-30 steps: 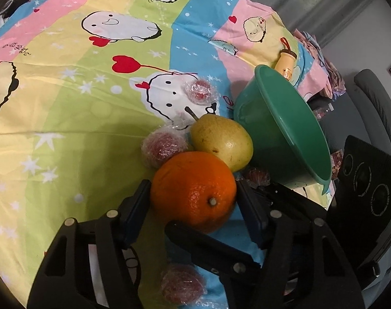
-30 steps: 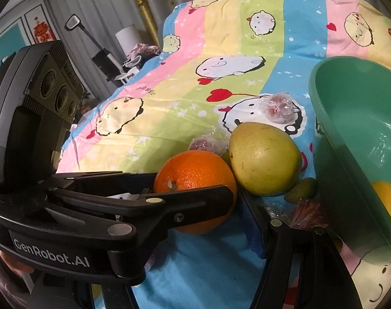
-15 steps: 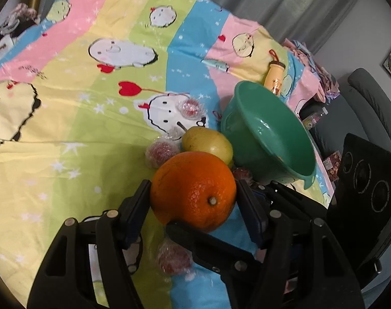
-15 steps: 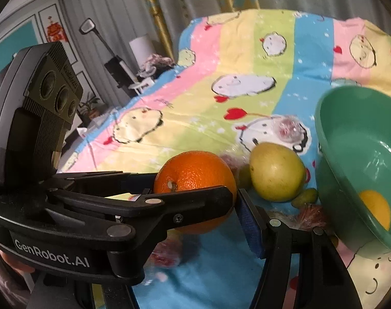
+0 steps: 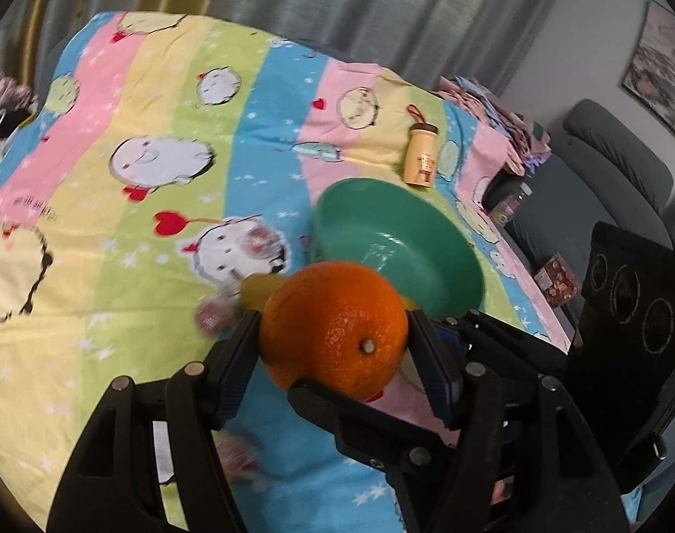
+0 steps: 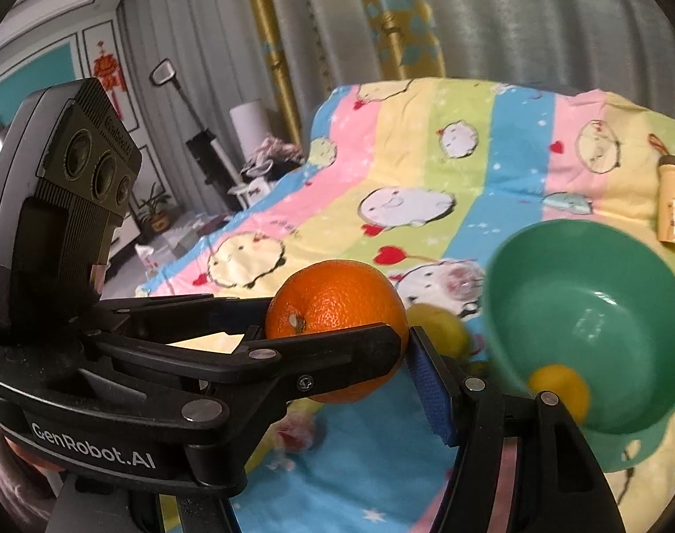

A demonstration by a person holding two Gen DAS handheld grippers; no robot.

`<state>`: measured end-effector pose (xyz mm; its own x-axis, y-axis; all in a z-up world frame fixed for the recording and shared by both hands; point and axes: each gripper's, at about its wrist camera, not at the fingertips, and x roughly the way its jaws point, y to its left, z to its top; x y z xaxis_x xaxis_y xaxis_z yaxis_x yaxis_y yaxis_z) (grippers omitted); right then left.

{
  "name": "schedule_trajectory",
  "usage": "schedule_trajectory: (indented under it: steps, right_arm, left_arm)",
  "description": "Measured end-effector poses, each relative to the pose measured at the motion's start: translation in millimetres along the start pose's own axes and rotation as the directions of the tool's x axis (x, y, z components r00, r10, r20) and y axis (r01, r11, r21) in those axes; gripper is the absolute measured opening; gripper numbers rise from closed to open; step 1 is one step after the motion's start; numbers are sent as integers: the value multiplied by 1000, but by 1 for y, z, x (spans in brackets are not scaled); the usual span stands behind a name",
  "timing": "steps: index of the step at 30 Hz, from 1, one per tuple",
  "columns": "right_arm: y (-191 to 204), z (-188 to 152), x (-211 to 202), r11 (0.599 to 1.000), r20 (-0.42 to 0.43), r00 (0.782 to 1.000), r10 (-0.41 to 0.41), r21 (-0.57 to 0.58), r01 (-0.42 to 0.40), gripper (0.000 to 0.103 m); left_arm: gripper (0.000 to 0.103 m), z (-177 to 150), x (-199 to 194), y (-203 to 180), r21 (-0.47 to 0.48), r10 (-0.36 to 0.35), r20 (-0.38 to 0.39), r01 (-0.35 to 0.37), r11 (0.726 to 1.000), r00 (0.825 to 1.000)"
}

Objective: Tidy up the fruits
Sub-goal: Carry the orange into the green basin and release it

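Observation:
An orange (image 5: 333, 324) hangs above the striped cartoon bedsheet (image 5: 160, 89), just in front of the green bowl (image 5: 426, 262). My left gripper (image 5: 333, 331) is shut on it, one pad against each side. My right gripper (image 6: 337, 337) grips the same orange (image 6: 337, 297) crosswise: its blue-padded finger (image 6: 428, 377) presses the right side, while the left gripper's body (image 6: 71, 222) hides the other. The tilted bowl (image 6: 604, 275) holds a yellow fruit (image 6: 557, 386). A pear (image 5: 260, 288) lies on the sheet behind the orange.
Blurred plastic-wrapped red fruits (image 5: 211, 315) (image 6: 293, 435) lie on the sheet below the grippers. A small tan bottle (image 5: 422, 155) lies beyond the bowl. The bed's right edge drops toward a grey sofa (image 5: 617, 164). Curtains hang behind the bed.
Both grippers have risen together with the orange, lifting it off the sheet. The pear, the wrapped fruits and the bowl now sit lower and smaller in both views.

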<state>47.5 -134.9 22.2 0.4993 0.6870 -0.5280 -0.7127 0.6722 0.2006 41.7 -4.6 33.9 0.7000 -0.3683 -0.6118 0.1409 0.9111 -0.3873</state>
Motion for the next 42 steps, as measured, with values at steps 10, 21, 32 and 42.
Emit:
schedule_trajectory:
  steps: [10, 21, 32, 42]
  right_arm:
    - [-65, 11, -30, 991, 76, 996, -56, 126, 46, 66]
    - [-128, 6, -27, 957, 39, 991, -129, 268, 114, 66]
    - [-131, 0, -10, 950, -115, 971, -209, 211, 229, 66]
    - [-133, 1, -20, 930, -102, 952, -288, 206, 304, 73]
  left_arm:
    - [66, 40, 47, -51, 75, -57, -68, 62, 995, 996]
    - [66, 62, 116, -62, 17, -144, -221, 152, 988, 964]
    - [66, 48, 141, -59, -3, -118, -318, 123, 992, 941]
    - [75, 56, 133, -54, -3, -104, -280, 108, 994, 954]
